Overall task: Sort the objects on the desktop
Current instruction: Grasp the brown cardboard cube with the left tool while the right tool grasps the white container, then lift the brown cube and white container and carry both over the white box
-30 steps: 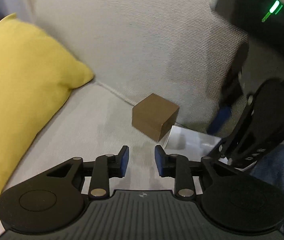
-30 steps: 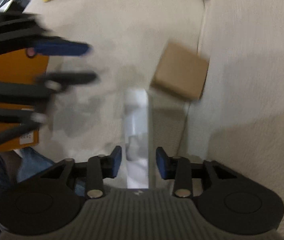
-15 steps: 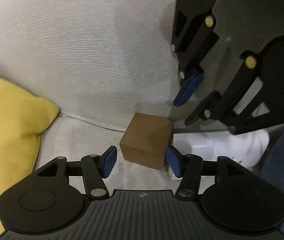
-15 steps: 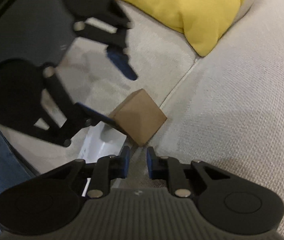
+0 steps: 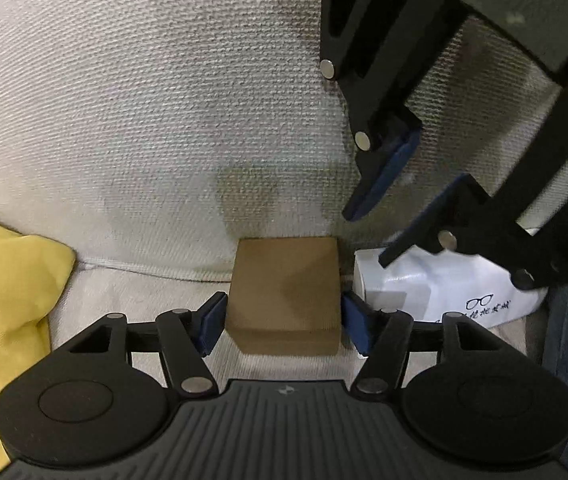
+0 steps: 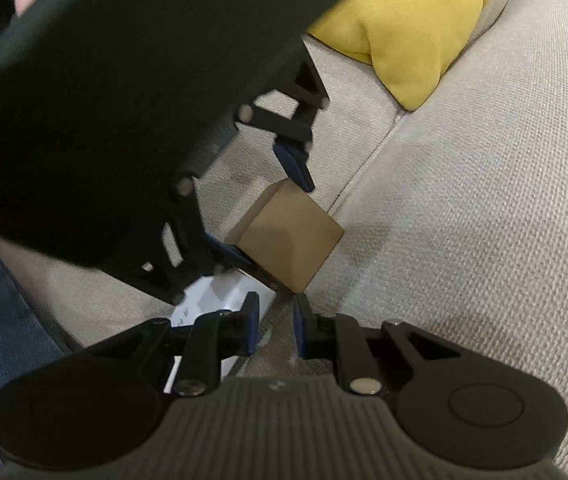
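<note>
A brown cardboard cube [image 5: 285, 294] sits on the beige sofa seat against the backrest. My left gripper [image 5: 284, 320] is open with a blue pad on each side of the cube, close to its side faces; I cannot tell if they touch. A white box with a glasses logo [image 5: 443, 292] lies just right of the cube. My right gripper [image 6: 276, 330] is open and empty, hovering above the seat seam just short of the cube [image 6: 291, 236] and over the white box [image 6: 220, 300]. It also shows in the left wrist view [image 5: 399, 200], above the white box.
A yellow cushion [image 5: 0, 304] lies on the sofa to the left, also visible in the right wrist view [image 6: 411, 28]. The sofa backrest [image 5: 144, 120] rises right behind the cube. Blue jeans [image 6: 0, 320] are at the seat's near edge.
My left gripper has moved forward and opened wider, so its pads now flank the cube. My right gripper has opened a little and shifted nearer the cube and white box.
</note>
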